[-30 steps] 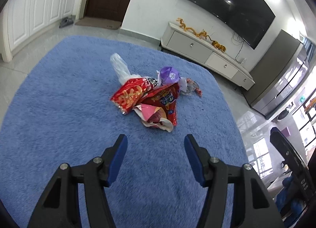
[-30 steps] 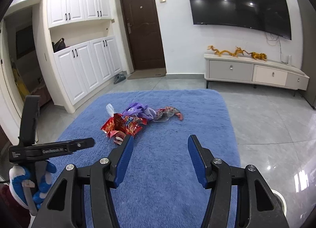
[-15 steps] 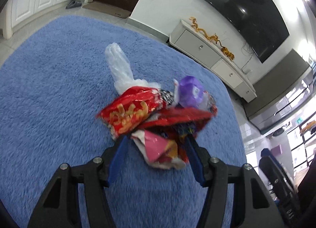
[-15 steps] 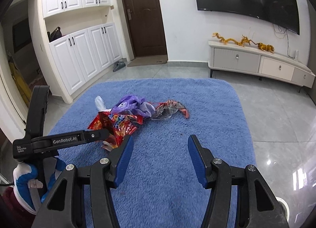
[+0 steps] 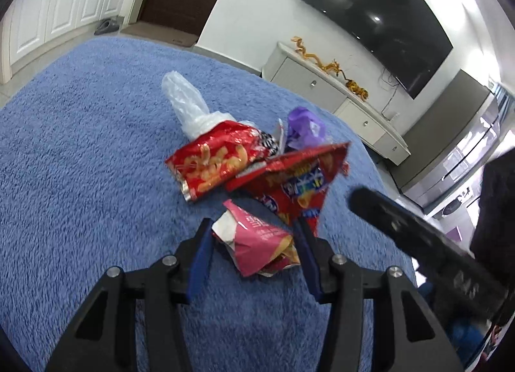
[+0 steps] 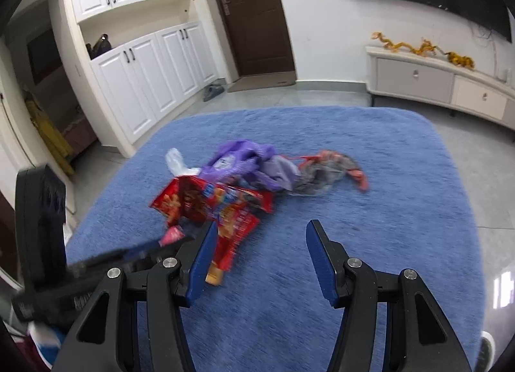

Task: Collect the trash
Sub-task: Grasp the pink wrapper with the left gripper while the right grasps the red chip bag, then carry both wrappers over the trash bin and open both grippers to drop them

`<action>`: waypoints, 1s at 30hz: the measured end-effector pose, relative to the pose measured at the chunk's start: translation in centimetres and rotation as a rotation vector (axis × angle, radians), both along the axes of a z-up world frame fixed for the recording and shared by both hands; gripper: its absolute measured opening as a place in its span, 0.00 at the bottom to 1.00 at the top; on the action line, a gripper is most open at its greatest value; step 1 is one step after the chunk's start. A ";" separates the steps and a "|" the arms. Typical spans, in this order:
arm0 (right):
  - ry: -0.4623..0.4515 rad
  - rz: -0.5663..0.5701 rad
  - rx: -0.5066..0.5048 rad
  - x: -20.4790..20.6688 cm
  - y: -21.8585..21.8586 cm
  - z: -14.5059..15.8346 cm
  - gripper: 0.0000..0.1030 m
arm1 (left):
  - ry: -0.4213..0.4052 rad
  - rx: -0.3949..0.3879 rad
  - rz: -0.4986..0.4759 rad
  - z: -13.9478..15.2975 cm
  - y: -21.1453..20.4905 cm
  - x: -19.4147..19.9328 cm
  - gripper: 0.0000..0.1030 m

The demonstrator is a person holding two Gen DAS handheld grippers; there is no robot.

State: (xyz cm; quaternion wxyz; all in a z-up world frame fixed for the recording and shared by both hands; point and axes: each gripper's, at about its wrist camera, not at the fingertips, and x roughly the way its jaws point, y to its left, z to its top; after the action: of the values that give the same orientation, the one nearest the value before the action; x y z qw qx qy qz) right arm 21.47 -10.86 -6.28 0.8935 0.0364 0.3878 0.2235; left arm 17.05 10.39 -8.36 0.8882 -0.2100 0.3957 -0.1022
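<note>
Pink wrapper (image 5: 257,243) lies on the blue rug (image 5: 80,162), nearest piece of the trash pile, sitting between the left gripper (image 5: 254,253) fingers (image 5: 201,256), which stand apart on either side of it; whether they touch it can't be told. Just beyond it a red chip bag (image 5: 299,185) (blue label on front), tilted up at its far edge. Left of that a second red snack bag (image 5: 215,162) lying flat, with a white plastic bag (image 5: 186,101) sticking up behind it. Purple wrapper (image 5: 304,127) at the far side of the pile.

Right wrist view: same pile, blurred, purple wrapper (image 6: 244,162) on top, a crumpled grey-red wrapper (image 6: 328,172) trailing off to the right. Right gripper (image 6: 260,259) fingers wide apart, over rug, nothing between them; its left finger (image 6: 201,262) sits near the red bags (image 6: 206,201). Left gripper's body shows at the left edge there.

Far off: TV cabinet (image 5: 338,98) with gold dragon ornament (image 5: 325,63), wall TV (image 5: 379,24), brown door (image 6: 251,14), white cupboards (image 6: 145,76)
</note>
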 end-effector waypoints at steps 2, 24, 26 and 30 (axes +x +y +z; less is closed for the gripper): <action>0.017 0.018 0.033 0.7 0.5 -0.1 0.55 | -0.007 0.004 -0.006 0.0 0.0 -0.3 0.47; 0.029 -0.048 0.271 -2.3 -4.3 2.7 0.04 | -0.025 0.021 -0.023 4.1 -3.6 -3.8 0.19; -0.007 -0.093 0.302 -4.2 -6.9 3.7 0.04 | -0.034 0.017 -0.044 4.8 -4.6 -4.4 0.18; -0.066 -0.180 0.333 -7.0 -11.5 5.5 0.04 | -0.057 0.023 -0.099 6.3 -7.2 -5.3 0.17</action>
State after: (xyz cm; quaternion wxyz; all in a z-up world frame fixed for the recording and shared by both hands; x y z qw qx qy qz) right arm 14.43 -22.33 -0.73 0.9038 0.2109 0.3112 0.2047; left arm 11.74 3.20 -2.02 0.8953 -0.1770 0.3813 -0.1475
